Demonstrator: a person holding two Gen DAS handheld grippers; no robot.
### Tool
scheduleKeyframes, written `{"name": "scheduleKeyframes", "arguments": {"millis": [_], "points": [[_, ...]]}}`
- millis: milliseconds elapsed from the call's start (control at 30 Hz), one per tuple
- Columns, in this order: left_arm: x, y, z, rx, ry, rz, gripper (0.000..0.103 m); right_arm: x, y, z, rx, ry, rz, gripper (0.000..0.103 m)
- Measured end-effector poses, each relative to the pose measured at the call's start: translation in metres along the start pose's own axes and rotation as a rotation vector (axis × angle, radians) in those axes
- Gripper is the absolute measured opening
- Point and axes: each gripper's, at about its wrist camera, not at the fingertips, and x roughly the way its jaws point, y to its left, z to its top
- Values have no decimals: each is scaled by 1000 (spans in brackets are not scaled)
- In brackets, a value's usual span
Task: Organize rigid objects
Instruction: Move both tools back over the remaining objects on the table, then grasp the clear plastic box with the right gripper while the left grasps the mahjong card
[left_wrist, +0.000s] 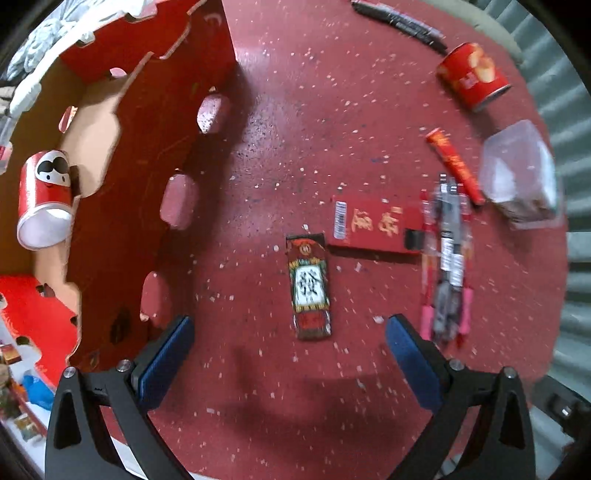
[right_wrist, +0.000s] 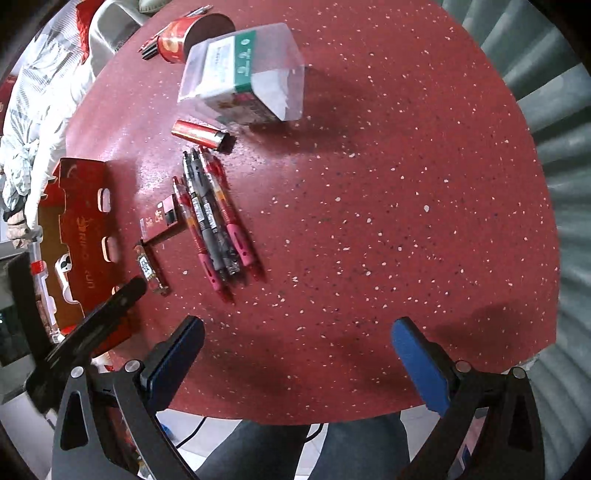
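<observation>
My left gripper (left_wrist: 288, 332) is open, hovering just short of a flat card with a black character (left_wrist: 309, 286) on the red speckled table (left_wrist: 280, 155). Behind it lies a flat red box with gold writing (left_wrist: 373, 225), then a bundle of pens (left_wrist: 445, 254), a red tube (left_wrist: 455, 165) and a clear plastic box (left_wrist: 519, 171). A red can (left_wrist: 472, 75) lies at the far right. To the left stands a red cardboard box (left_wrist: 147, 122) holding a red-and-white can (left_wrist: 44, 197). My right gripper (right_wrist: 295, 347) is open over bare table, with the pens (right_wrist: 214, 218) ahead on the left.
A dark pen bundle (left_wrist: 399, 22) lies at the table's far edge. The round table ends close to my right gripper, with a person's legs (right_wrist: 295, 446) below. The left gripper's black arm (right_wrist: 92, 332) shows at the left. White cloth (right_wrist: 40, 110) hangs beyond the table.
</observation>
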Motion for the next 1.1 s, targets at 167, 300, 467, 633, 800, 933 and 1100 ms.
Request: {"name": "scheduleKeyframes", "arguments": {"millis": [167,300,467,633,800,933,1100], "points": [[21,6,4,-78,27,27,103,0,-2,10,-53,7,-16,102],[29,12,3,-116,35,32,103,0,5,20,-149,1,-43,102],[32,11,1,-142,19,8,103,2,13,39,-181,-39,-69,102],[32,17,-14,-151,-61,-13,103,-12,35,62,-368,-125,-134,102],[31,17,-21,-159,-59,-16,103,-13,70,74,-837,-247,-358,102],[34,13,-9,-197,-55,-14,103,0,88,90,-1061,-251,-436,102],[31,14,-3,-223,-70,-10,103,30,101,107,-1172,-159,-447,102]]}}
